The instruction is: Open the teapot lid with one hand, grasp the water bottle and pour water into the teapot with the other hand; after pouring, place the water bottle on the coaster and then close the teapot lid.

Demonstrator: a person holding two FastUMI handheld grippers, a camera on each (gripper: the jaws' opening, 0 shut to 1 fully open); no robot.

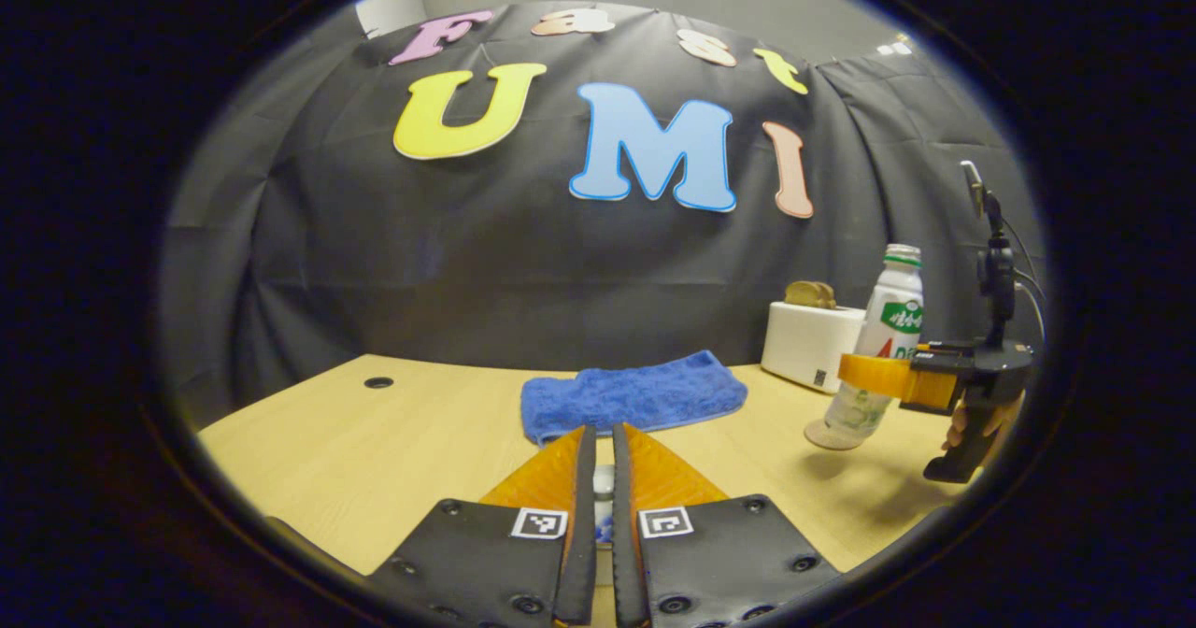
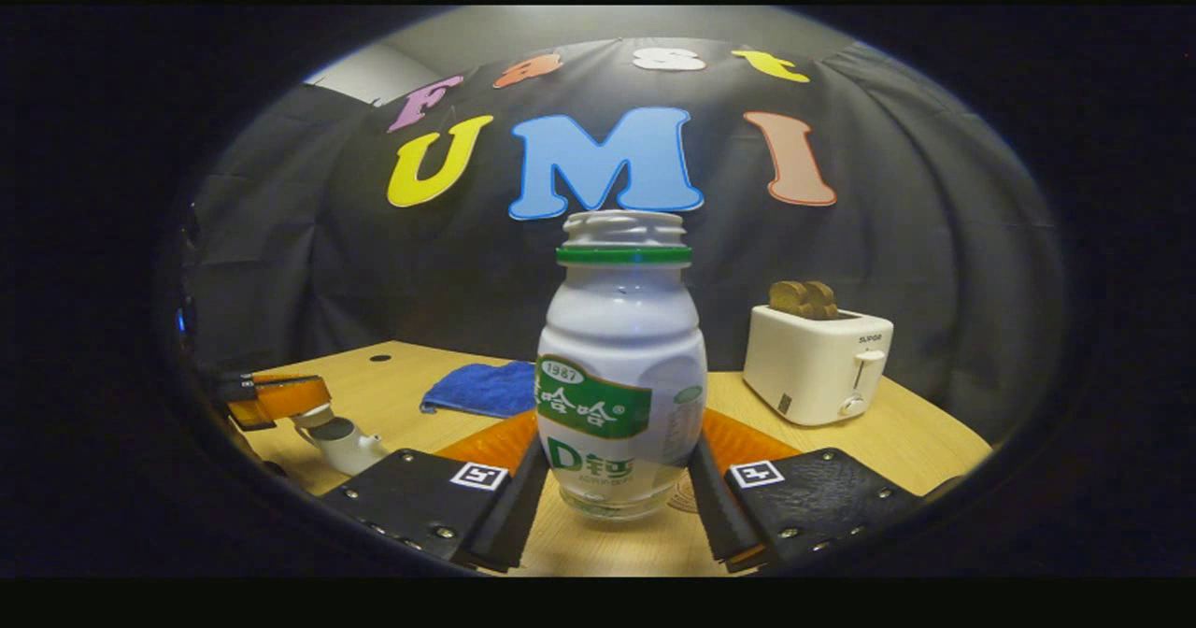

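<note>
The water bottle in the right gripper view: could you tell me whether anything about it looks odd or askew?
Nothing alarming: the water bottle stands upright between the right gripper fingers, uncapped. In the left gripper view it tilts slightly and seems lifted just off the table.

The right gripper [image 2: 619, 492] has both fingers pressed on the bottle [image 2: 620, 380], held upright. The left gripper [image 1: 604, 488] is nearly closed, seemingly pinching something small and pale between its fingers.
</note>
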